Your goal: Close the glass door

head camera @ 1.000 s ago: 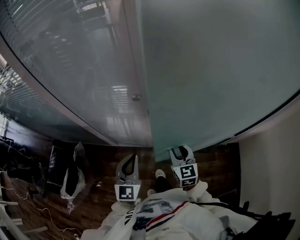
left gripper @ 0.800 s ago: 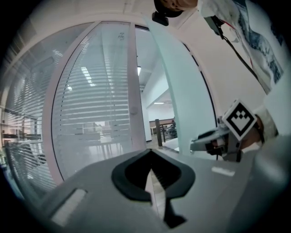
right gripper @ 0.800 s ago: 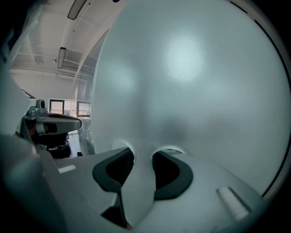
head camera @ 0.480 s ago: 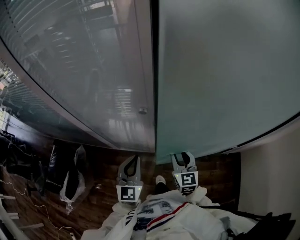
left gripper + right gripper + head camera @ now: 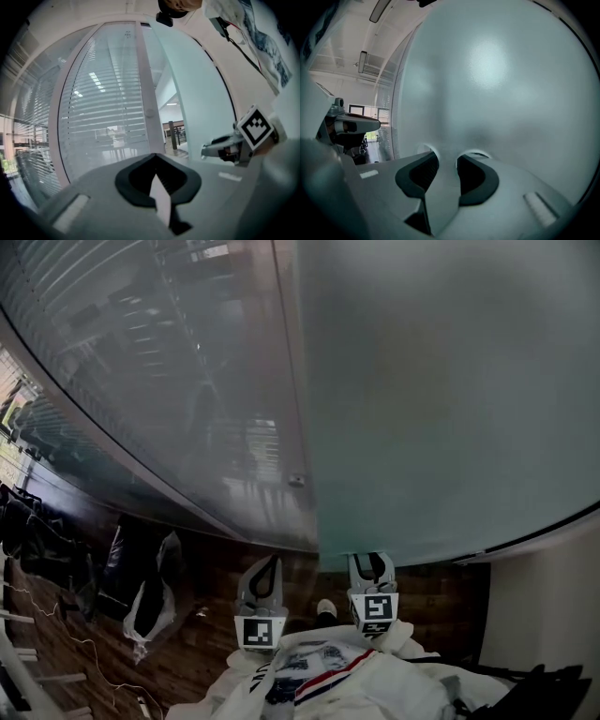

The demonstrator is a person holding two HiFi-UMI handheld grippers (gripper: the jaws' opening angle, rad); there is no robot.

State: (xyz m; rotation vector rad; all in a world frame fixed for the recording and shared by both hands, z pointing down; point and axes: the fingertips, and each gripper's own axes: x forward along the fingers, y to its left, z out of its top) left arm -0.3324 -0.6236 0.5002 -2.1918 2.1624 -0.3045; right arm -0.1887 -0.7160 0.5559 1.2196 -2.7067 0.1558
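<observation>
A frosted glass door [image 5: 441, 399] fills the right of the head view. Its edge stands close to a pale frame post [image 5: 289, 381] that carries a small round fitting [image 5: 296, 480]. My right gripper [image 5: 368, 564] is open, its tips against the door's frosted face [image 5: 497, 93], with nothing between the jaws [image 5: 447, 152]. My left gripper [image 5: 263, 574] is shut and empty, and it points at the post beside the door's edge [image 5: 155, 157]. In the left gripper view a narrow opening [image 5: 176, 133] between the post [image 5: 147, 108] and the door [image 5: 201, 103] shows a room beyond.
A fixed glass panel with blinds [image 5: 159, 381] stands left of the post. Dark bags and a clear plastic bag [image 5: 150, 592] lie on the wooden floor [image 5: 206, 634] at the left, with thin cables [image 5: 56, 643] nearby. A white wall [image 5: 544, 615] is at the right.
Both grippers have sunk a little lower in the head view, keeping side by side at the door. The dark strip at the door's edge half a second ago has faded.
</observation>
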